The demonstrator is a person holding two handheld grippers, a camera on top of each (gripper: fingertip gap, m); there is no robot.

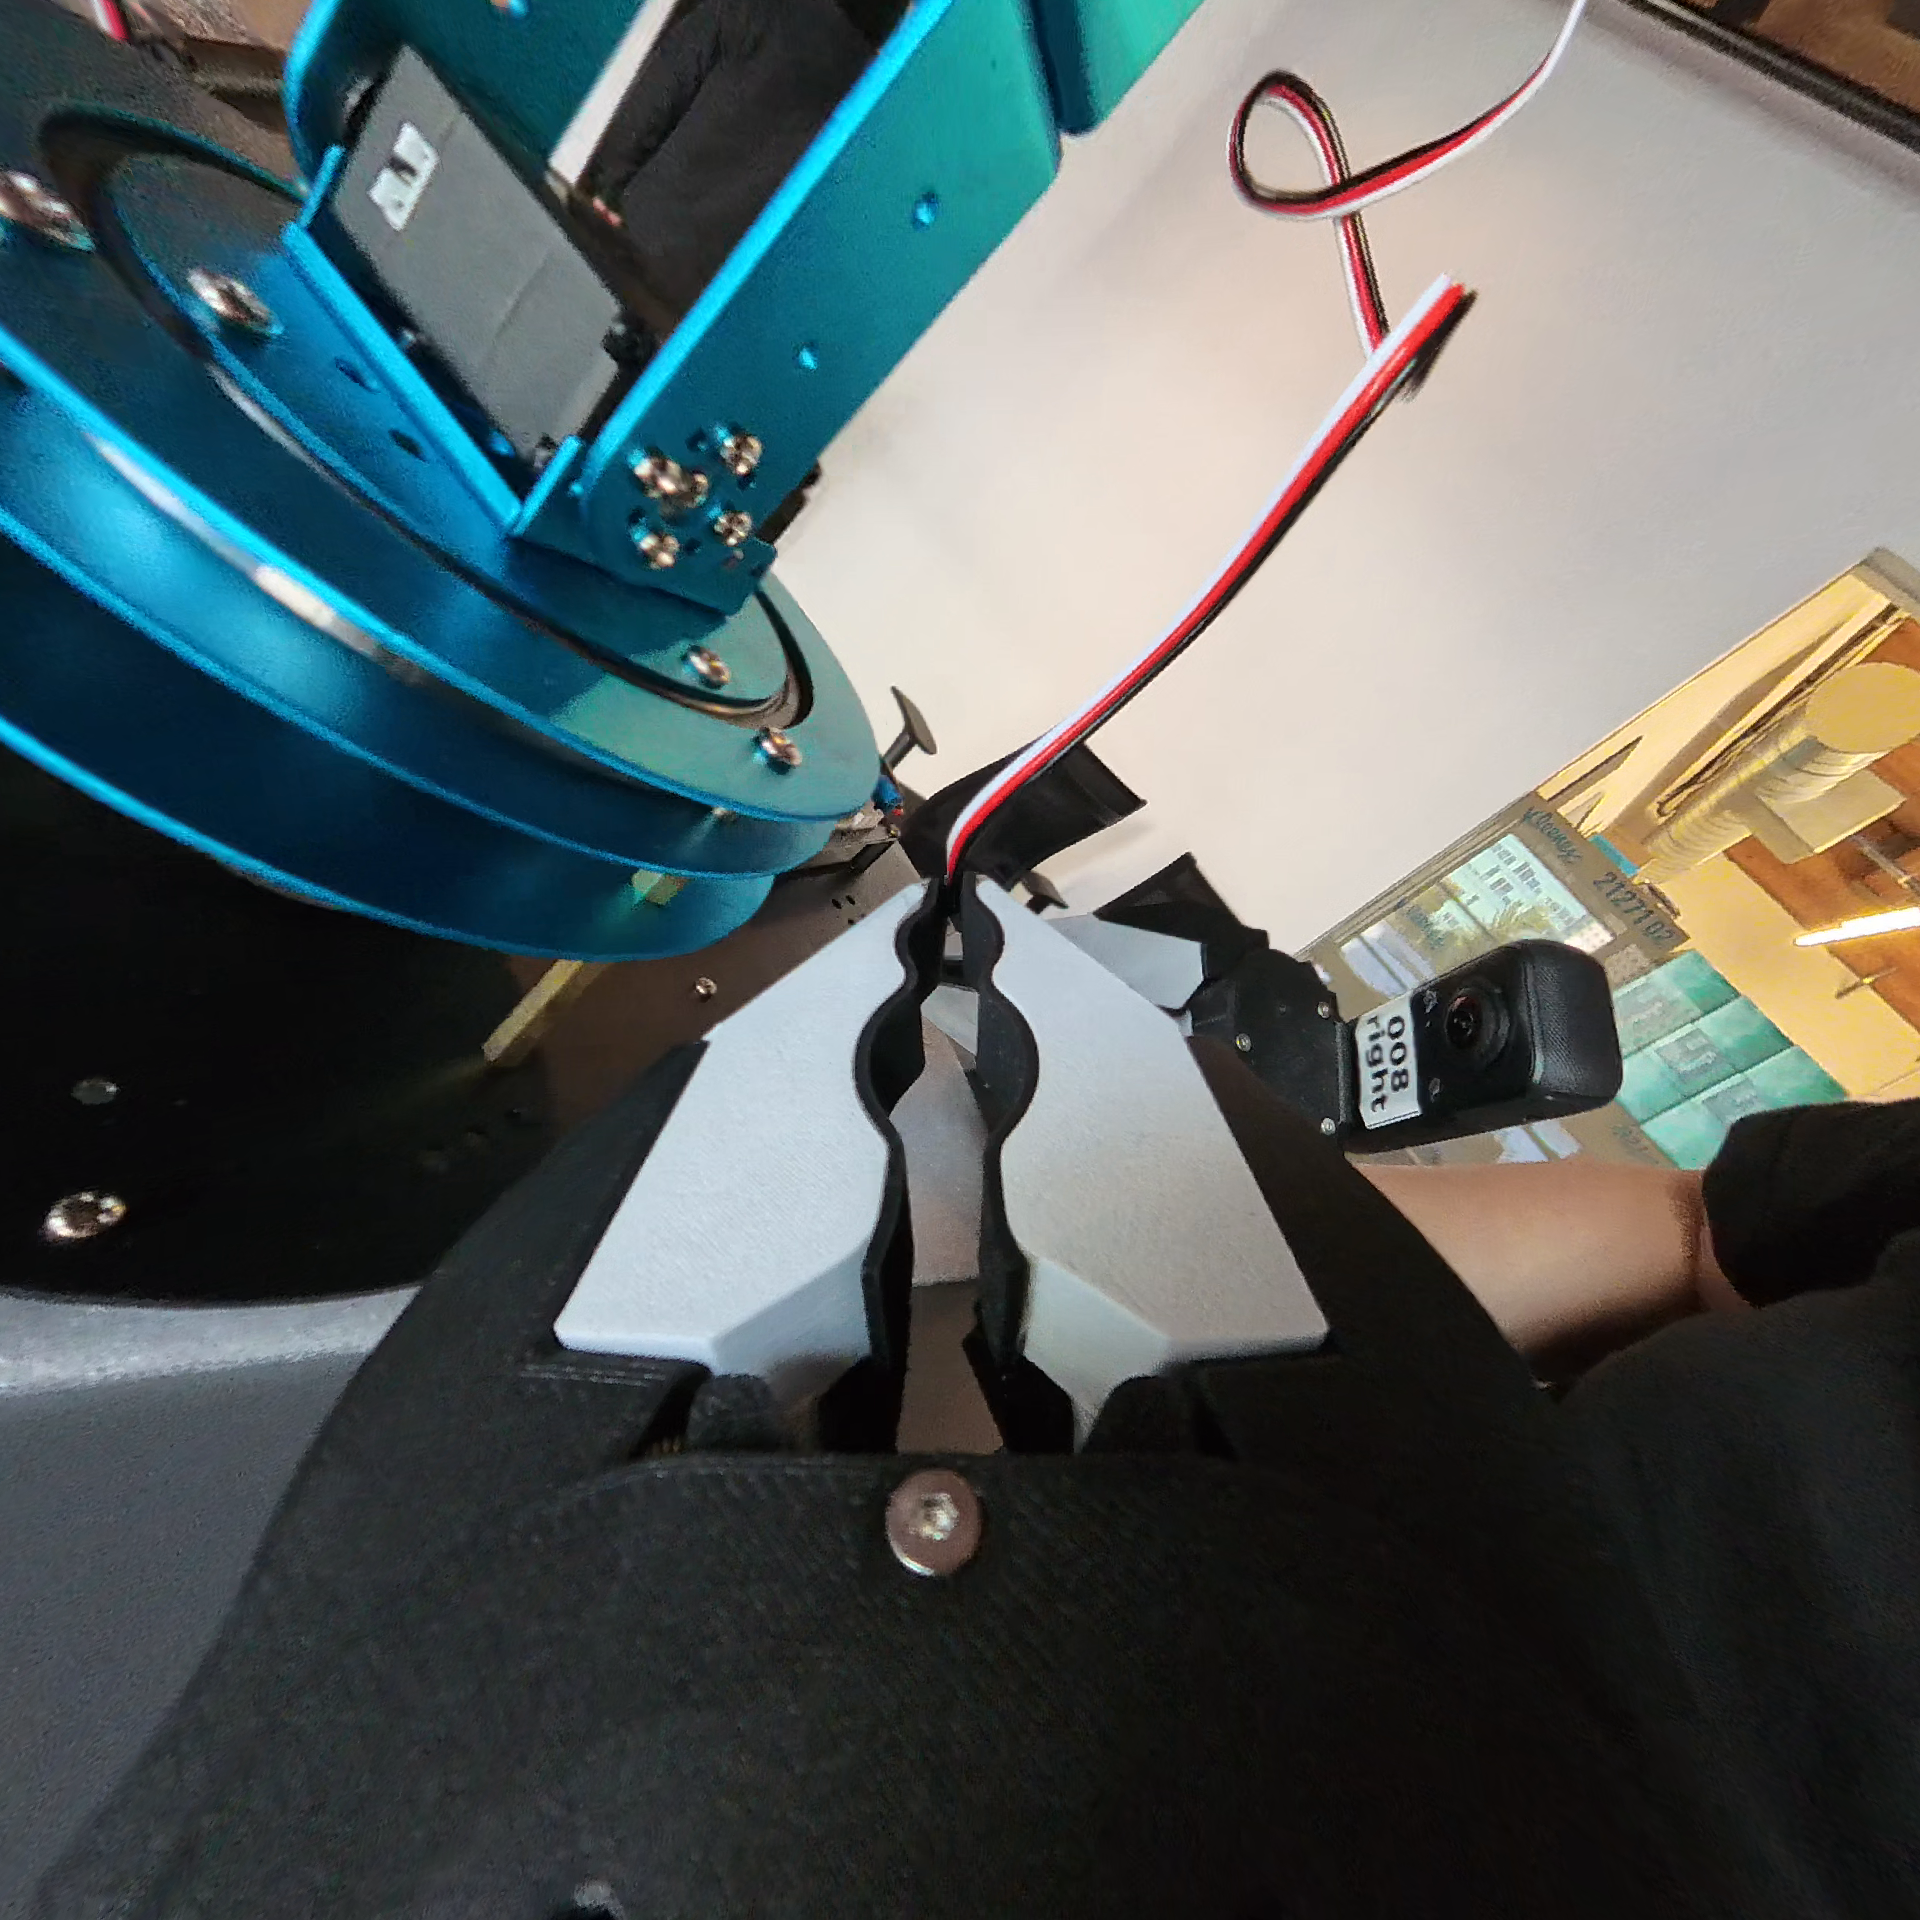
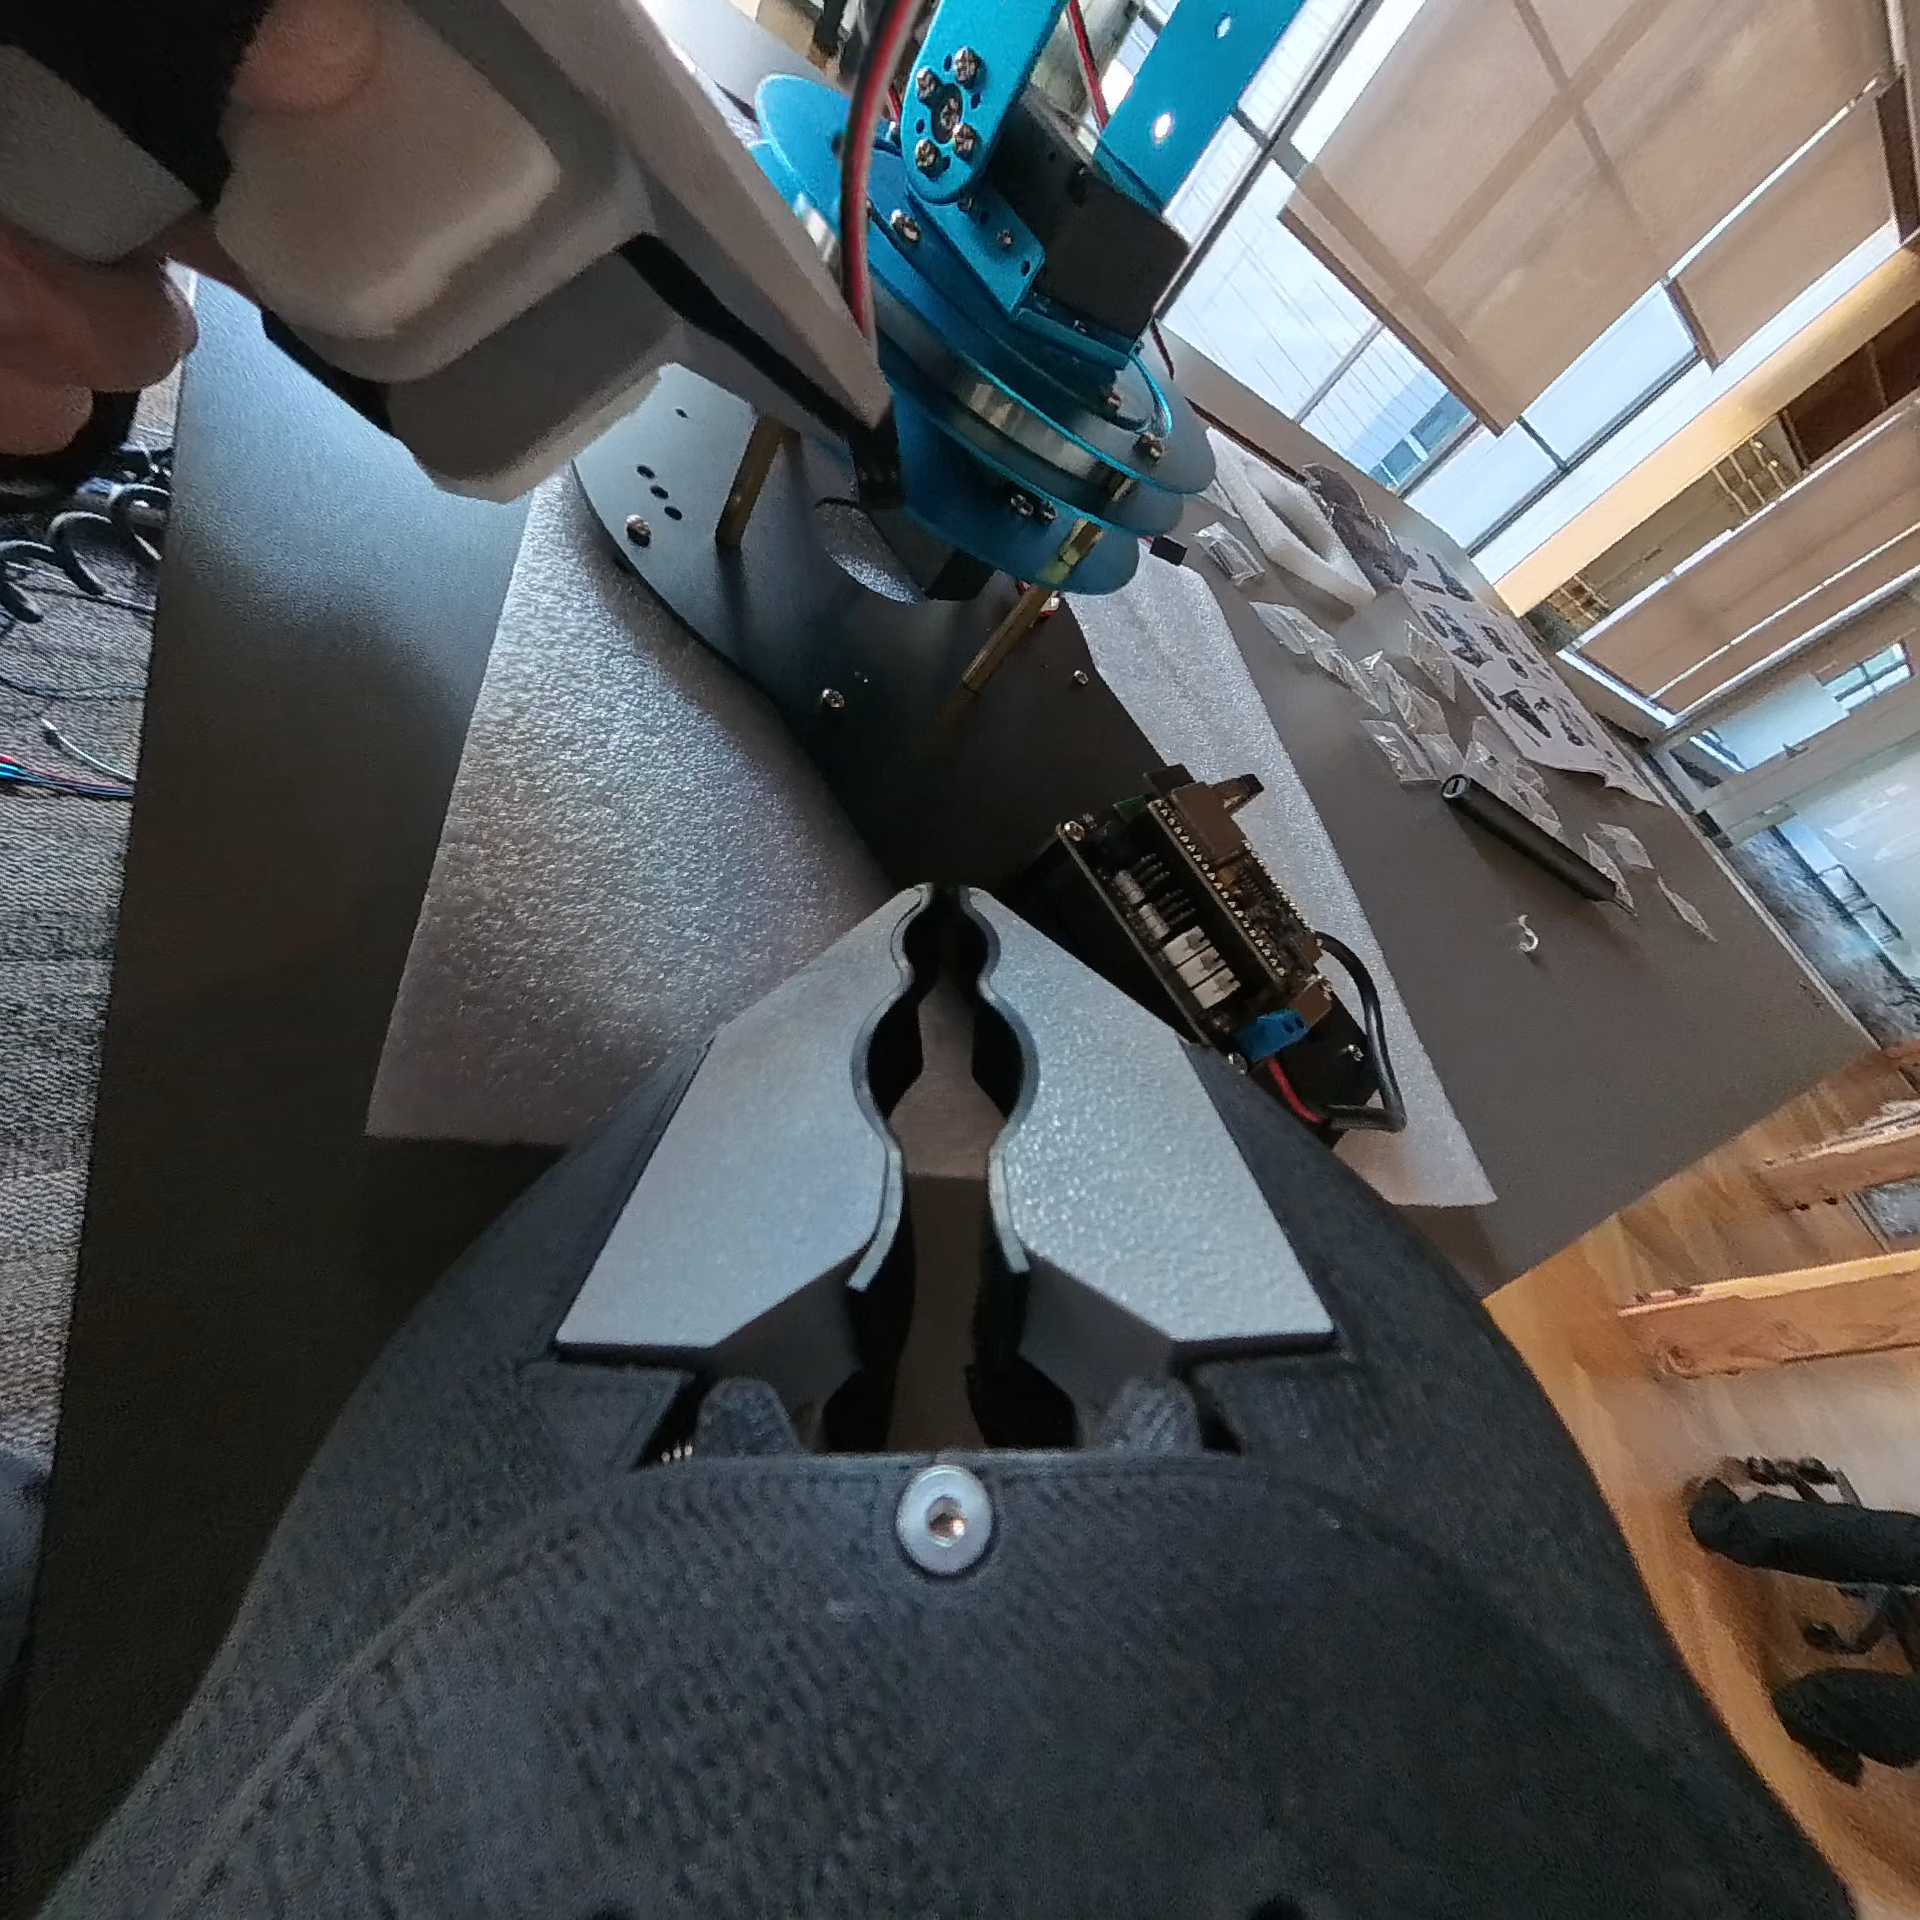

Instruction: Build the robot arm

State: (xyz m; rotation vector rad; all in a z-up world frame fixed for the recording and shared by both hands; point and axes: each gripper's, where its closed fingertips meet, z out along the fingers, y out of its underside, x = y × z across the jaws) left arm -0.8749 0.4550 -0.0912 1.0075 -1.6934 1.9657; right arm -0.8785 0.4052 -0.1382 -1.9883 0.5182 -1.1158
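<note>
Left tongs pinch a ribbon cable beside blue discs.

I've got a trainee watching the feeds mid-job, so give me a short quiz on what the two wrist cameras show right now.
1. True or false: the left claw is open and empty.
2. What sits just right of the right claw? A) a bottle B) a circuit board C) a cup
3. Fill in: the round plates beside the left claw are ____ in colour.

Key:
1. False. It is shut on the striped servo cable.
2. B
3. blue
</note>
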